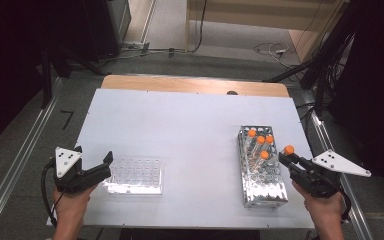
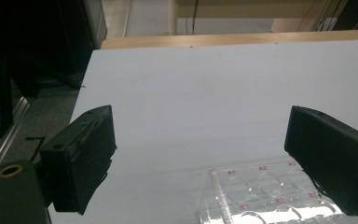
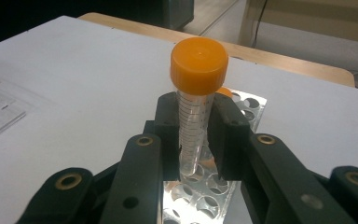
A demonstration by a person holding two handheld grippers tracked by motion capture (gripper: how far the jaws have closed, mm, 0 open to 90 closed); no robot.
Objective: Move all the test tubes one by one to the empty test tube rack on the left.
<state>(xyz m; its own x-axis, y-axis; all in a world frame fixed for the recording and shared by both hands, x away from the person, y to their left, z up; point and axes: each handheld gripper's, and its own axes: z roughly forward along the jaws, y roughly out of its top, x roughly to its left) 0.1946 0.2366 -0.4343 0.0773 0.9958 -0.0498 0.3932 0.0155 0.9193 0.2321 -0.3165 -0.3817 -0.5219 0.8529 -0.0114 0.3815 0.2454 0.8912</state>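
Note:
My right gripper [image 3: 196,122] is shut on a clear graduated tube with an orange cap [image 3: 198,65], held upright above the metal tube rack [image 3: 205,198]. In the high view that tube [image 1: 288,150] sits in the right gripper [image 1: 288,159] just right of the rack [image 1: 260,187], which holds three more orange-capped tubes [image 1: 260,141] at its far end. My left gripper [image 1: 109,162] is open at the left edge of a clear well plate [image 1: 134,176]. In the left gripper view the plate [image 2: 261,196] lies low between the wide-apart jaws of the left gripper [image 2: 205,158].
The white table top [image 1: 180,125] has free room in its middle and far half. A wooden strip [image 1: 195,84] borders its far edge. Dark stands and cables [image 1: 325,55] rise beyond the table on the right.

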